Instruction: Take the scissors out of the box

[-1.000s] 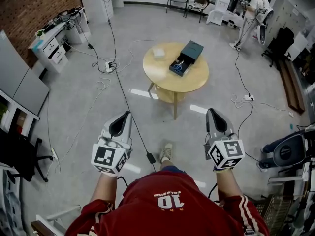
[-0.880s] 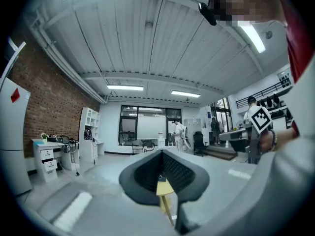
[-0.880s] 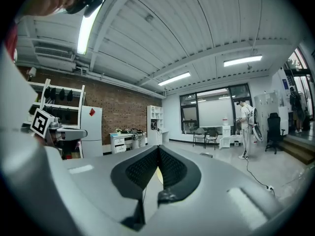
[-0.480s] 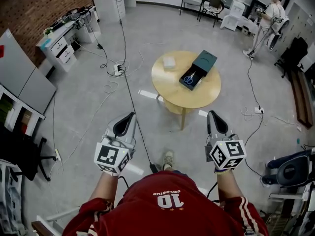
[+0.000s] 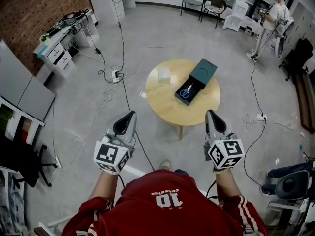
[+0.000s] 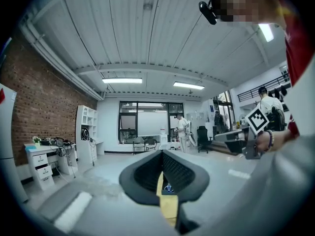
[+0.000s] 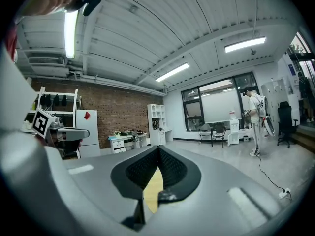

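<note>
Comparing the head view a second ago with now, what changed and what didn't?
The person has walked toward the round table, which now lies nearer and lower in the head view, just beyond the grippers. Nothing was taken hold of or let go. Unchanged: the left gripper and right gripper are held out in front, shut and empty, and the scissors lie in the open box on the table.

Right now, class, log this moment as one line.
left claw: shut, empty | right claw: shut, empty | scissors: in open box | box: on round table
</note>
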Tool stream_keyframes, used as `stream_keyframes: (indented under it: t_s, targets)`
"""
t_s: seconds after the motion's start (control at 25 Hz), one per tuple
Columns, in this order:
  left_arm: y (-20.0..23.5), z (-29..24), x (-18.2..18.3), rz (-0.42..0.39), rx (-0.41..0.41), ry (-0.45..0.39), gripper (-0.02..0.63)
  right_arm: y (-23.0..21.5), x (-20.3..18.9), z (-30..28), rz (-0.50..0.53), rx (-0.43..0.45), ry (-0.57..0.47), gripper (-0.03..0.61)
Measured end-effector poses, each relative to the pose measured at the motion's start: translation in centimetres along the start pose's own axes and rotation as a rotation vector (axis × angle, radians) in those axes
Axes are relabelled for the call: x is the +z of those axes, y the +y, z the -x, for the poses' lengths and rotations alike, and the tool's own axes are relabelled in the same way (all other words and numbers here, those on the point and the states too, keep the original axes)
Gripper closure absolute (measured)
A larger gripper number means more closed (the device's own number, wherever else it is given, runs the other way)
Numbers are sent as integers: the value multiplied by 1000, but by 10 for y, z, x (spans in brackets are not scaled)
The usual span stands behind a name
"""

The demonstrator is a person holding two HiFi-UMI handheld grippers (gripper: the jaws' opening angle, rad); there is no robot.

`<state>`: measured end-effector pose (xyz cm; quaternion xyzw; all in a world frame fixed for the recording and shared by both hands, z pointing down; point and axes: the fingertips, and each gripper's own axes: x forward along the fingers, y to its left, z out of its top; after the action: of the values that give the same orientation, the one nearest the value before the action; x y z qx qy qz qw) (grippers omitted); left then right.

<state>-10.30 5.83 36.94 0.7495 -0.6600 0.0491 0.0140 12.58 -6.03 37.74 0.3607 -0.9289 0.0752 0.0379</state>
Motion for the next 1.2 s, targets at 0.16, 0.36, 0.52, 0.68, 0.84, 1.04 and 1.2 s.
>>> stream_keyframes:
  t_s: [0.16, 0.36, 0.52, 0.68, 0.84, 1.04, 1.2]
  targets:
    - [-8, -38, 10, -6, -6, -3, 611, -33, 2, -16, -15, 1, -5, 580]
    - [-16, -68, 14, -27, -11, 22, 611, -69, -2, -23, -61, -14, -9, 580]
    - [-20, -84, 22, -45, -18, 29, 611, -90, -5, -21, -89, -38, -21, 580]
    - [-24, -97, 22, -55, -36, 31, 611, -104, -10, -21, -106, -66, -21, 580]
    - [-21, -111, 16, -51, -67, 34, 611, -104, -17, -28, -111, -79, -9, 580]
    - [-16, -140, 11, -23, -132, 29, 611, -103, -14, -36, -109, -112, 2, 580]
    - [-20, -169, 10, -12, -178, 12, 611, -115, -14, -47, -87, -138, 21, 580]
